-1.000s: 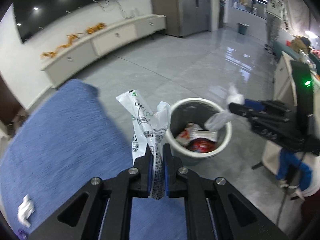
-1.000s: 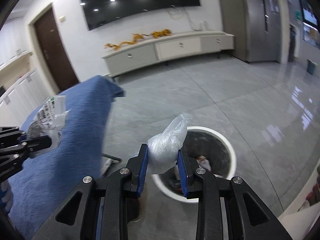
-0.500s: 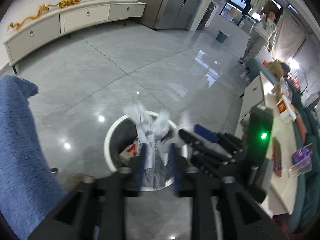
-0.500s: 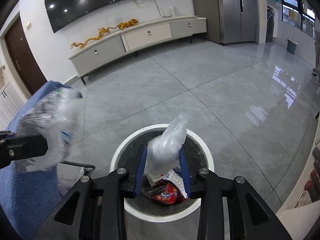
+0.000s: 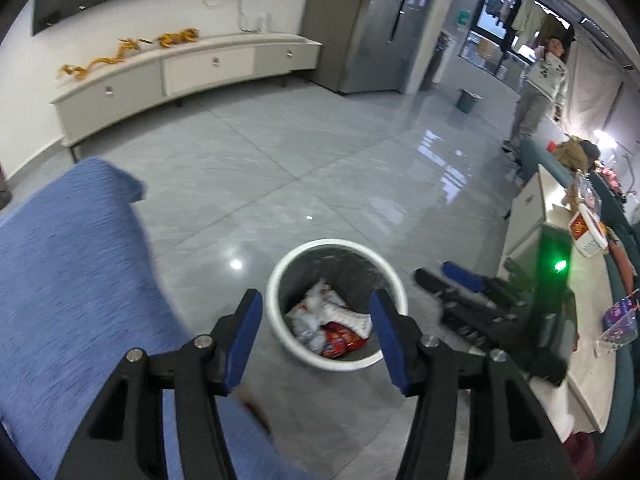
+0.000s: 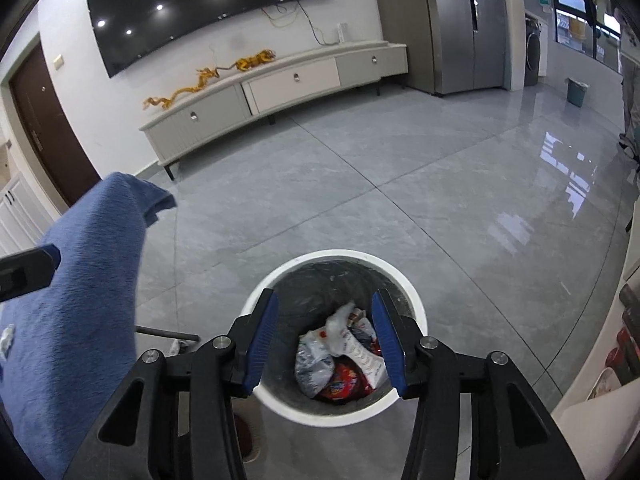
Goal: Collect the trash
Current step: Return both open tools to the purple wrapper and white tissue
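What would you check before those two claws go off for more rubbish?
1. Left gripper empty: ok, its jaws have just been opening and nothing is between them.
2. Right gripper empty: ok, its jaws have just been opening, with only the bin showing in the gap.
3. Rubbish inside the bin: ok, wrappers lie at the bottom.
4. Bin upright on the floor: ok.
5. Nothing caught on the bin's rim: ok, as far as the rim shows.
6. More rubbish on the blue cloth: cannot tell, only a small pale scrap shows at the picture's edge.
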